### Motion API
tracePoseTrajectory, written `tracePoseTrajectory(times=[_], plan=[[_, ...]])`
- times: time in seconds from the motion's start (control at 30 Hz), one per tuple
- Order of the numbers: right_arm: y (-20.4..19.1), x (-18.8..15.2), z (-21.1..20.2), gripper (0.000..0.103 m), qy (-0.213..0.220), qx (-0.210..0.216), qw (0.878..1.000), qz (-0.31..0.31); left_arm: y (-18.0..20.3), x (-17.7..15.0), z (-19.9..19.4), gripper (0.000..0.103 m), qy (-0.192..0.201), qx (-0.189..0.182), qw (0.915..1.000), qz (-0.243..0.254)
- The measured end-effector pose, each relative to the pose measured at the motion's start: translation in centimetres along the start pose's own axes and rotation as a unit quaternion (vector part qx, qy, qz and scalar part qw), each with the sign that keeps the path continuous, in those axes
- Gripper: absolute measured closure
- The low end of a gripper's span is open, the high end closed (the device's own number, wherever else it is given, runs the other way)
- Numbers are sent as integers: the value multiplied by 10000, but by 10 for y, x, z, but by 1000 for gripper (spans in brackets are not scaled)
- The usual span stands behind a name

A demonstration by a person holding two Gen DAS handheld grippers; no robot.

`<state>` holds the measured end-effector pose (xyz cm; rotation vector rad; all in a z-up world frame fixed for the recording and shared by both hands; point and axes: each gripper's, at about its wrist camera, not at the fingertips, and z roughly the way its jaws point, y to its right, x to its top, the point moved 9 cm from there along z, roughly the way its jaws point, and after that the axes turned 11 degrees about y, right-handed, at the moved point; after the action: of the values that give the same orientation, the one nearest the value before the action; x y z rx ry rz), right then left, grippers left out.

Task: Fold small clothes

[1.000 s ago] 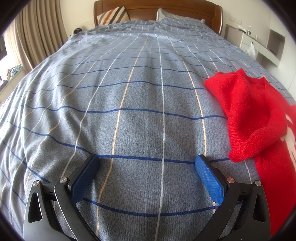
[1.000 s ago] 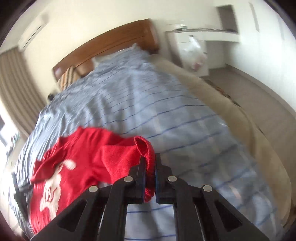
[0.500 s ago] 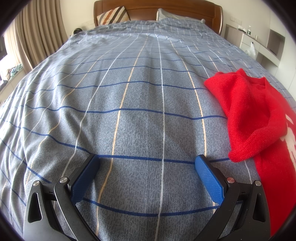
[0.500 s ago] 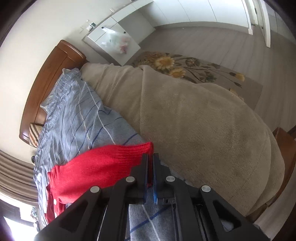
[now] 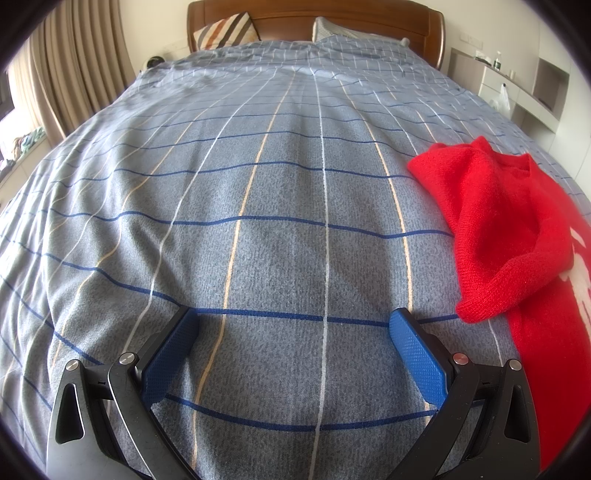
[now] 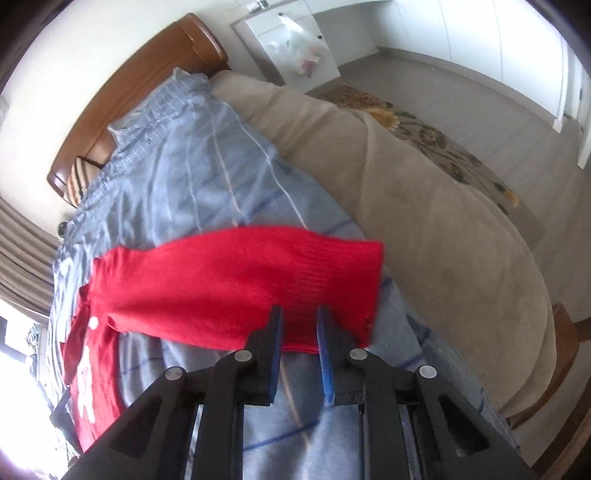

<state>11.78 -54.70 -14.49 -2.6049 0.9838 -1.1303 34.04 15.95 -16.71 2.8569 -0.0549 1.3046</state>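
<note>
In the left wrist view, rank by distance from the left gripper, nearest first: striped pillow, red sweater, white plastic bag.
From the left gripper:
1. Red sweater, just to its right on the bed.
2. White plastic bag, far right, hanging at the cabinet.
3. Striped pillow, upper left at the headboard.

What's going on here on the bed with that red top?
A person is folding a small red sweater on a bed with a blue-grey striped cover, using a hand-held tool in each hand. The right tool has just been opening over the sleeve end, which it had pulled out flat; the sleeve lies between its parted pads, no longer pinched. The left tool sits wide open over bare cover, holding nothing, with the sweater's other sleeve bunched beside it.
</note>
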Motion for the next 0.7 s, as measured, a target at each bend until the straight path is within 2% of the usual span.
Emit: tracePoseTrajectory(times=[0.13,0.2,0.27,0.33,0.47,0.6,0.7], plan=[[-2,-10,-28,85,538,-210,9978,-331,1,0,2,0,-30,-33,10000,-18],[-15,-16,-45,77,812,-158,9949,-581,1,0,1,0,-7,-28,10000,-11],[-26,-27,-60,61,1080,-65,9907,-829,2,0,1,0,-12,-16,10000,1],[-31,-41,-68,57,1234,22,9871,-1017,2,-1,1,0,-12,-18,10000,-4],[-41,-53,-77,57,1335,303,9857,-984,2,-1,1,0,-11,-19,10000,-9],[-52,-61,-78,51,1348,392,9851,-991,1,0,2,0,-30,20,10000,3],[-59,-65,-78,51,1331,456,9843,-1063,-1,1,0,1,-252,87,9996,-82]])
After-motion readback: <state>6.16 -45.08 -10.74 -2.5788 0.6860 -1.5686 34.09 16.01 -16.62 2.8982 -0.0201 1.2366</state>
